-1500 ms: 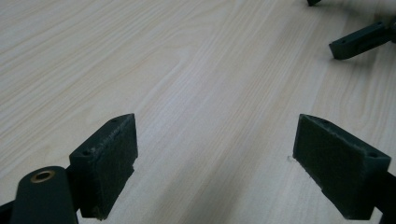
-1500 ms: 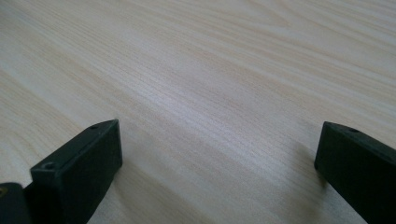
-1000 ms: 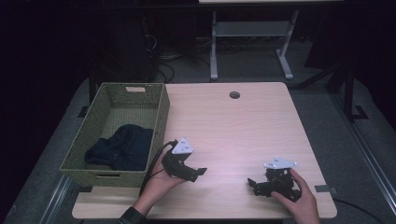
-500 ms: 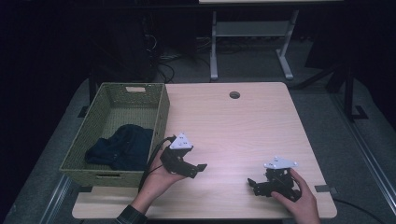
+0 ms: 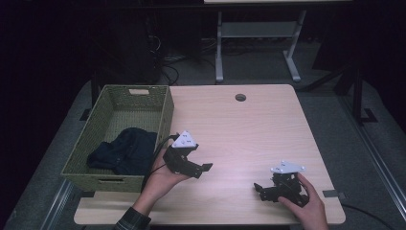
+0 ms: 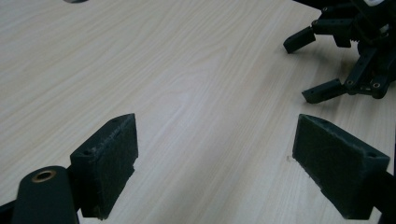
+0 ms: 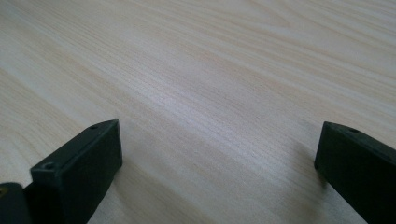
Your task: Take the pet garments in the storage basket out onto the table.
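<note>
Where woodgrain runs, woven basket [image 5: 163, 115].

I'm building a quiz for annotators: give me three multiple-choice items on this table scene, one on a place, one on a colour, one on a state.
1. Where does the dark cloth lie?
A. in the basket
B. on the table
C. on the floor
2. What colour is the basket?
A. red
B. green
C. white
3. How do the left gripper's jaws stand?
A. shut on the cloth
B. shut empty
C. open, empty

Key: 1 A, the cloth sits inside the basket walls; 2 B, the weave is green; 3 C, only bare table shows between the spread jaws.
</note>
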`<state>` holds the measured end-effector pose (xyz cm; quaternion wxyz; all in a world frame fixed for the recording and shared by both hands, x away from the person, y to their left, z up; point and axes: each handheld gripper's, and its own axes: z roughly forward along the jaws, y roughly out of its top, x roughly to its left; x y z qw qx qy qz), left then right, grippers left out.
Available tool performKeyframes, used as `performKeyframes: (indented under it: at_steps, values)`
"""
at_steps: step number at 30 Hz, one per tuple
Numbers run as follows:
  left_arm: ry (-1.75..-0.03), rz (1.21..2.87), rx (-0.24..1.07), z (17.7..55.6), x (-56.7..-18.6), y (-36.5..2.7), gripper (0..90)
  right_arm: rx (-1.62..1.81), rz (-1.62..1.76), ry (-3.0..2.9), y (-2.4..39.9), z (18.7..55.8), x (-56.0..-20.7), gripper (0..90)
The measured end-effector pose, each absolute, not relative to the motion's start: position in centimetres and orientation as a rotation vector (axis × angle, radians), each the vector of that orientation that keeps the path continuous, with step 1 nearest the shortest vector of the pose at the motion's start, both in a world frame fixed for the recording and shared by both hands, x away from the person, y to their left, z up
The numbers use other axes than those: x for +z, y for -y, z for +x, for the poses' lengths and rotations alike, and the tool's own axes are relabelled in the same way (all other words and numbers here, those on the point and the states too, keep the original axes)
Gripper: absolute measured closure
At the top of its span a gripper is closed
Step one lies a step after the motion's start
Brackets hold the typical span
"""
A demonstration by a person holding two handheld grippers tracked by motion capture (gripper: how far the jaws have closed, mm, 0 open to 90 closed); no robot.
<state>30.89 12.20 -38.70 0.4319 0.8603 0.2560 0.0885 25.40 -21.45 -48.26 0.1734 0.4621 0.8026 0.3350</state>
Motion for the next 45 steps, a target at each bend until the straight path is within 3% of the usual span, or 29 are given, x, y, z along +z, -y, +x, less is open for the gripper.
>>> performKeyframes:
  at_steps: [19, 45]
  values:
    - [-0.634, 2.135, 0.237, 32.5, -37.1, -12.9, 13.7, 0.953, 1.3, -2.282, 21.5, 25.5, -48.3, 0.4]
    - [-0.731, 2.047, 0.322, 33.3, -34.9, -18.3, 13.8, 0.953, 1.294, -2.283, 21.5, 25.6, -48.3, 0.4]
